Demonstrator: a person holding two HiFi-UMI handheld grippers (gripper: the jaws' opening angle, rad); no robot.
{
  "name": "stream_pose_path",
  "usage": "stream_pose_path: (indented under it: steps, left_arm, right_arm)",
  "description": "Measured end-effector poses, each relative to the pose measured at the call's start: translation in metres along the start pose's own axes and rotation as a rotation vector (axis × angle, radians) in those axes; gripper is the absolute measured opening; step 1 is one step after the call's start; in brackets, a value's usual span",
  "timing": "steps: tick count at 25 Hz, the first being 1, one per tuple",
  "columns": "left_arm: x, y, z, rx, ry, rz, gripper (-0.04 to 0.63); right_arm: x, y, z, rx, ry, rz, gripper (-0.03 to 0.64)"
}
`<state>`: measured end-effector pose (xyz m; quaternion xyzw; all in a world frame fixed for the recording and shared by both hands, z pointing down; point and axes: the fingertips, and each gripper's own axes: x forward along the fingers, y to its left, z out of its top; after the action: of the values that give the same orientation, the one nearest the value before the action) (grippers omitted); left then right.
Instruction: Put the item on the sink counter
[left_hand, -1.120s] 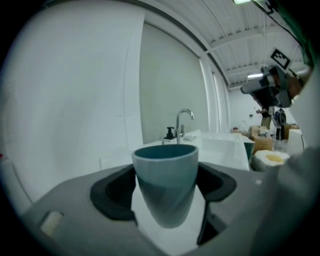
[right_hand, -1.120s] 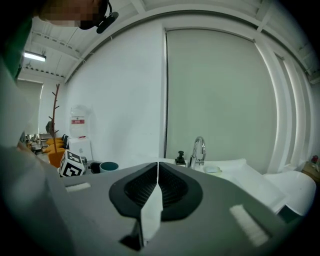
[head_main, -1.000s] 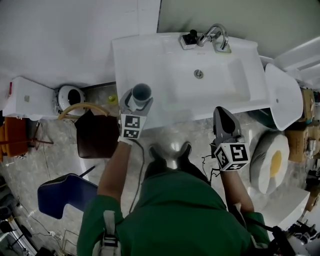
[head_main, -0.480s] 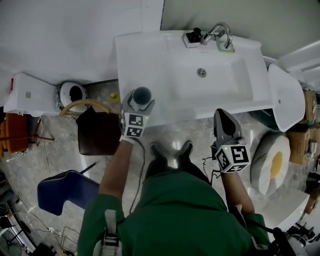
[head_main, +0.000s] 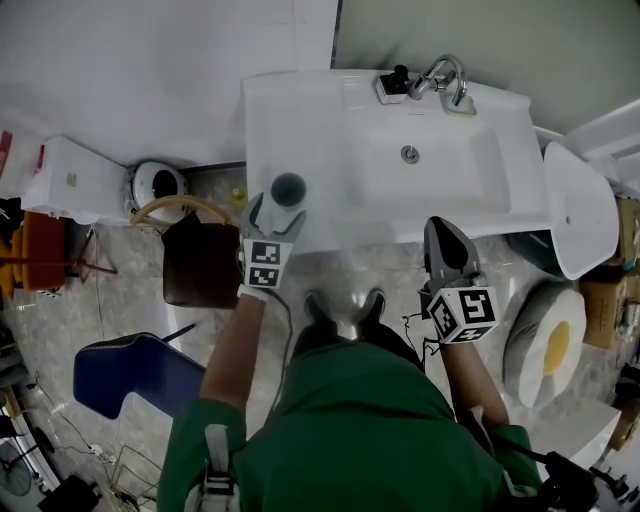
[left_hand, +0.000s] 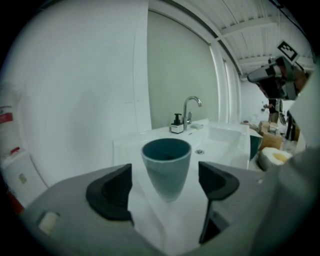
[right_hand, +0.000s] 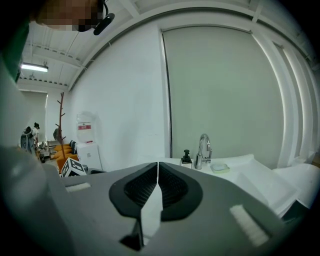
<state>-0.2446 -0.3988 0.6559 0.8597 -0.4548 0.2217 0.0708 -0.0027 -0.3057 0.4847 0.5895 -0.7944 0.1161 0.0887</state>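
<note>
White ceramic fills most of what I see from the head view: the desk (head_main: 300, 110) runs along the wall, with its basin (head_main: 440, 175) sunk into the right part. My left hand-held gripper (left_hand: 164, 186) sits at the desk's front left corner, at about 8 o'clock from the basin. Its jaws are opening, and both dark pads stand clear of the thing between them. My right hand-held gripper (right_hand: 157, 180) hangs off the desk's front edge, at about 5 o'clock from the basin, its jaws pressed together with nothing in them. The teal cup (head_main: 288, 187) stands upright on the desk with its mouth up, between the left jaws and touching neither. A chrome faucet (head_main: 445, 75) rises at 12 o'clock of the basin. A small dark soap dispenser (head_main: 392, 85) is just beside the faucet at its 9 o'clock.
</note>
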Motion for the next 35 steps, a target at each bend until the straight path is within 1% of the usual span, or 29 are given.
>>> stream_pose_path:
  steps: [4, 6, 7, 8, 10, 11, 13, 14, 17, 20, 21, 26, 30, 35]
  left_arm:
    - [-0.030, -0.003, 0.005, -0.024, 0.005, 0.057, 0.411]
    - [-0.047, 0.000, 0.019, -0.026, -0.017, 0.095, 0.389]
    - [-0.056, 0.001, 0.028, -0.031, -0.036, 0.119, 0.366]
    - [-0.066, 0.002, 0.039, -0.035, -0.059, 0.146, 0.320]
    - [-0.084, 0.000, 0.064, -0.031, -0.117, 0.194, 0.196]
    - [-0.093, -0.004, 0.080, -0.022, -0.150, 0.211, 0.148]
    - [-0.105, -0.015, 0.111, -0.011, -0.203, 0.227, 0.085]
    - [-0.109, -0.020, 0.125, -0.013, -0.227, 0.228, 0.064]
    - [-0.120, -0.034, 0.164, -0.033, -0.297, 0.218, 0.035]
    - [-0.127, -0.044, 0.191, -0.039, -0.330, 0.212, 0.010]
    - [-0.129, -0.047, 0.197, -0.034, -0.331, 0.215, -0.002]
    - [-0.140, -0.059, 0.227, -0.004, -0.349, 0.224, -0.002]
    - [-0.146, -0.062, 0.248, -0.019, -0.387, 0.221, -0.002]
    - [-0.146, -0.065, 0.255, -0.022, -0.402, 0.226, -0.002]
  right_arm:
    - [-0.001, -0.015, 0.010, 0.002, -0.029, 0.026, 0.008]
    - [0.001, -0.023, 0.016, 0.002, -0.043, 0.035, 0.008]
    - [0.002, -0.026, 0.020, -0.006, -0.050, 0.039, 0.008]
    - [0.002, -0.028, 0.024, -0.023, -0.057, 0.041, 0.008]
    - [0.003, -0.029, 0.033, -0.068, -0.075, 0.048, 0.008]
    - [0.003, -0.029, 0.038, -0.082, -0.086, 0.055, 0.008]
    - [0.005, -0.029, 0.050, -0.090, -0.109, 0.074, 0.008]
    - [0.006, -0.029, 0.055, -0.092, -0.120, 0.084, 0.008]
    - [0.008, -0.027, 0.069, -0.102, -0.145, 0.116, 0.008]
    - [0.005, -0.027, 0.081, -0.105, -0.165, 0.140, 0.008]
    - [0.004, -0.027, 0.085, -0.106, -0.174, 0.146, 0.008]
    - [-0.009, -0.027, 0.115, -0.124, -0.241, 0.161, 0.008]
    - [-0.016, -0.028, 0.136, -0.140, -0.290, 0.169, 0.008]
    - [-0.021, -0.033, 0.138, -0.165, -0.298, 0.173, 0.008]
